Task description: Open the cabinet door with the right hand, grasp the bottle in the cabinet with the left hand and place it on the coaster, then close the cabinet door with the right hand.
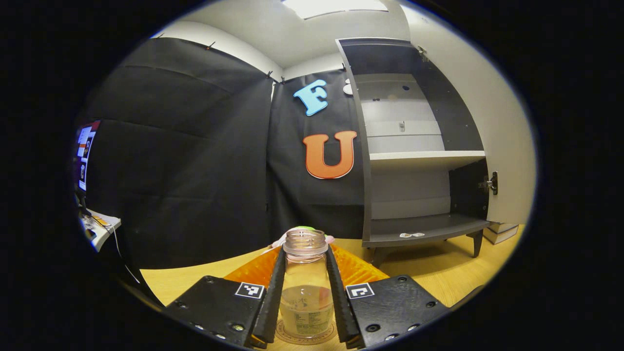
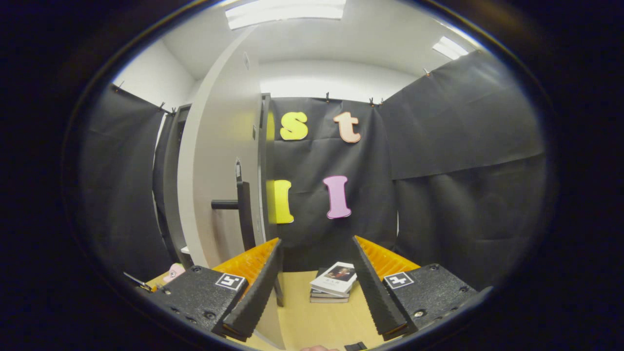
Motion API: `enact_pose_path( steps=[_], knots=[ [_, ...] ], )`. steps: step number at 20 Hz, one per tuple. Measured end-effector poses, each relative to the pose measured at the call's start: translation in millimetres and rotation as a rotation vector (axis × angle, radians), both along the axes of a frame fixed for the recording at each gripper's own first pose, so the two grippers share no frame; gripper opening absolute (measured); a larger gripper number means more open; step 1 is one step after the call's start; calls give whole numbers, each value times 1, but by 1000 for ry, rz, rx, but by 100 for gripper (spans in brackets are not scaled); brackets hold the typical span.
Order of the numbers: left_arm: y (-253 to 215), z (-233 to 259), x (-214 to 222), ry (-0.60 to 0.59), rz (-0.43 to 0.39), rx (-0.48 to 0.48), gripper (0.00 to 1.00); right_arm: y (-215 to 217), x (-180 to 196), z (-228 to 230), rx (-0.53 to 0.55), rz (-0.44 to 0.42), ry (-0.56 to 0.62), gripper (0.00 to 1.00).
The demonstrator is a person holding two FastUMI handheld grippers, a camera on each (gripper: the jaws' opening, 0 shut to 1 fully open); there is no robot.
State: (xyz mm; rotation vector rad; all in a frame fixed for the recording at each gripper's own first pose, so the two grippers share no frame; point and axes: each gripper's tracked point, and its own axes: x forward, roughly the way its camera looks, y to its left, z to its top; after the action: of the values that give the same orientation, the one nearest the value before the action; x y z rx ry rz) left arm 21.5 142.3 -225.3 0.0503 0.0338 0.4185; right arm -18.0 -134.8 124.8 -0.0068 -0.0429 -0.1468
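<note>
Cabinet (image 1: 419,146) stood at 2 o'clock in the left gripper view, on short legs on the wooden table (image 1: 438,273); interior open, dark side walls, pale back panel, one shelf (image 1: 426,156) across the middle. Lower floor of the cabinet bare apart from a small pale scrap near its front edge. Cabinet door (image 1: 492,122) swung wide, at 3 o'clock in that view, hinge visible on its inner edge. Same door (image 2: 219,185) seen in the right gripper view at 9 o'clock, edge-on to the camera, dark bar handle (image 2: 234,204) projecting from it.

Stack of books (image 2: 334,283) lay on the table at 6 o'clock in the right gripper view, between the two fingers but well beyond them. Right gripper (image 2: 314,282) spread wide, nothing between its fingers; near the door edge, not touching the handle.

Left gripper (image 1: 304,287) at 6 o'clock in its own view, clenched on the bottle (image 1: 305,292): both fingers pressed against the clear sides. Bottle upright, uncapped, threaded neck above the fingertips, pale liquid in the lower half, label low on the body. Bottle's base sat on the round coaster (image 1: 306,337) on the table, well apart from the cabinet. Small pink and green object just behind the bottle's neck, too hidden to identify.
</note>
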Motion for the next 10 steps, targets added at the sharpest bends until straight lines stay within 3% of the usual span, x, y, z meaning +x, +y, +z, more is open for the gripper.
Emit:
enact_pose_path(
  steps=[3,4,6,7,8,9,10],
  knots=[
    [0,-2,0,12,3,-29,53,0,2,0,0,0,-5,89],
    [0,-4,2,19,-2,-37,51,0,1,0,1,1,-5,89],
    [-2,-2,1,28,-15,-41,65,0,1,-1,4,6,-7,89],
    [-1,0,0,27,-19,-35,80,1,1,-1,9,7,-8,89],
    [-1,4,-1,23,-19,-27,83,0,1,-1,12,9,-8,89],
    [0,8,-2,23,-22,-23,69,0,1,-2,13,10,-10,89],
    [-1,12,-3,22,-22,-23,83,1,1,-1,14,11,-11,89]
  ],
)
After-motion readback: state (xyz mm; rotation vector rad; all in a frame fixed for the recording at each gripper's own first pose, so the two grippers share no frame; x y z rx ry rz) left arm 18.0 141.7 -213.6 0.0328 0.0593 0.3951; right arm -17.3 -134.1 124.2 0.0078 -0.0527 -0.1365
